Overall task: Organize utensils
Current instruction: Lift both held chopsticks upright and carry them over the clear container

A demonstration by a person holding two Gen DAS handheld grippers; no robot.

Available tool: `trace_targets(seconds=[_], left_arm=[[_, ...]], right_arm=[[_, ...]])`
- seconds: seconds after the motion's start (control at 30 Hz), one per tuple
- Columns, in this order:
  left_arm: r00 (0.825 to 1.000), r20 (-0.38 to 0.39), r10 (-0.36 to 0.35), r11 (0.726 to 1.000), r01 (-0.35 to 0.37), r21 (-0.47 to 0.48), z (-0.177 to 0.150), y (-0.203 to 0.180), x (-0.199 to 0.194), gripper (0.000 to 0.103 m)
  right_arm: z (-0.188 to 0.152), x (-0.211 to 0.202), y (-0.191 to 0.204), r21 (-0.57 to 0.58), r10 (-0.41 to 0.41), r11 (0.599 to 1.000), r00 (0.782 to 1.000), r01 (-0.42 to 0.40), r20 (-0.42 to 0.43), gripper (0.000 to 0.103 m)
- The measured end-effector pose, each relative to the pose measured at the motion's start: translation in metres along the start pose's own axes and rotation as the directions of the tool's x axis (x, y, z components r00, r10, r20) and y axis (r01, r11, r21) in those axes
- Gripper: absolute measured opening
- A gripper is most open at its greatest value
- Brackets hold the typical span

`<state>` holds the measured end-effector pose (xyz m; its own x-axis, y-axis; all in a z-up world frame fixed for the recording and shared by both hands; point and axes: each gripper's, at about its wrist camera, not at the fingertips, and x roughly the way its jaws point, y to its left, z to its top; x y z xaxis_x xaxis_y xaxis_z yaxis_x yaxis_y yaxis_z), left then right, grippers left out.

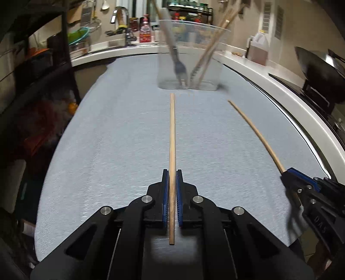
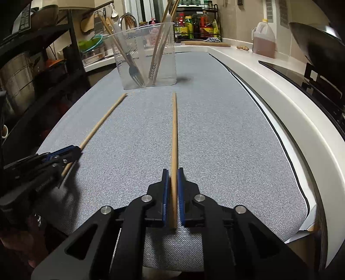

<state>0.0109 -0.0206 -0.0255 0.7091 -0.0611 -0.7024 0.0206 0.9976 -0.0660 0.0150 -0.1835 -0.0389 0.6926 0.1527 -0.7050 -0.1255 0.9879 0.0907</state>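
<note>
A white tabletop (image 2: 258, 71) runs along the right, and a grey cloth mat (image 2: 226, 140) covers most of it. At the right edge a dark cooktop (image 2: 286, 71) is set into the tabletop, with a wok (image 1: 317, 64) above it. Beyond the mat stand a jug of brown liquid (image 2: 264, 41), a rack of bottles (image 2: 197, 23) and a tap (image 2: 127, 19).

At the far end of the mat stands a clear tub (image 2: 148, 58), upright. It holds a fork (image 2: 133, 71), tines down, and several chopsticks leaning against its walls.

The left gripper (image 1: 172, 178) has its blue pads pressed together on a chopstick (image 1: 172, 133). This left stick runs straight ahead from the jaws, its far tip just short of the tub's base, and its near end sticks out behind the pads. From the right wrist view it lies low along the mat; whether its tip touches the cloth I cannot tell.

The right gripper (image 2: 173, 178) is likewise clamped on a second chopstick (image 2: 174, 133), which points toward the tub with its tip stopping short of it. The two sticks lie roughly side by side, well apart, the left one nearer the mat's left edge.
</note>
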Motion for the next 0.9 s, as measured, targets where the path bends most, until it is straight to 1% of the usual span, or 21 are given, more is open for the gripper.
trace_targets(seconds=[0.07, 0.17, 0.27, 0.47, 0.63, 0.9], left_arm=[[1.0, 0.002, -0.002, 1.0, 0.002, -0.025, -0.002, 0.011, -0.003, 0.007], [1.0, 0.007, 0.003, 1.0, -0.003, -0.022, -0.005, 0.014, -0.004, 0.007], [1.0, 0.015, 0.01, 1.0, -0.01, -0.008, -0.007, 0.014, -0.006, 0.008], [1.0, 0.024, 0.013, 1.0, -0.013, -0.021, -0.009, 0.012, -0.007, 0.008], [0.999, 0.033, 0.013, 1.0, -0.012, -0.01, -0.011, 0.01, -0.007, 0.008], [0.999, 0.042, 0.015, 1.0, -0.015, -0.001, -0.012, 0.01, -0.006, 0.008]], right_arm=[[0.0, 0.0, 0.0, 0.012, 0.004, 1.0, 1.0, -0.004, 0.0, 0.007], [-0.001, 0.001, 0.003, 0.008, -0.008, 1.0, 1.0, 0.008, 0.009, 0.008], [-0.002, 0.001, 0.006, 0.001, -0.013, 1.0, 1.0, 0.013, 0.015, 0.009], [-0.005, -0.001, 0.006, -0.015, -0.014, 1.0, 1.0, 0.014, 0.023, 0.01], [-0.008, -0.003, 0.01, -0.041, -0.039, 0.998, 0.998, 0.041, 0.045, 0.01], [-0.008, -0.002, 0.01, -0.047, -0.047, 0.998, 0.997, 0.05, 0.063, 0.01]])
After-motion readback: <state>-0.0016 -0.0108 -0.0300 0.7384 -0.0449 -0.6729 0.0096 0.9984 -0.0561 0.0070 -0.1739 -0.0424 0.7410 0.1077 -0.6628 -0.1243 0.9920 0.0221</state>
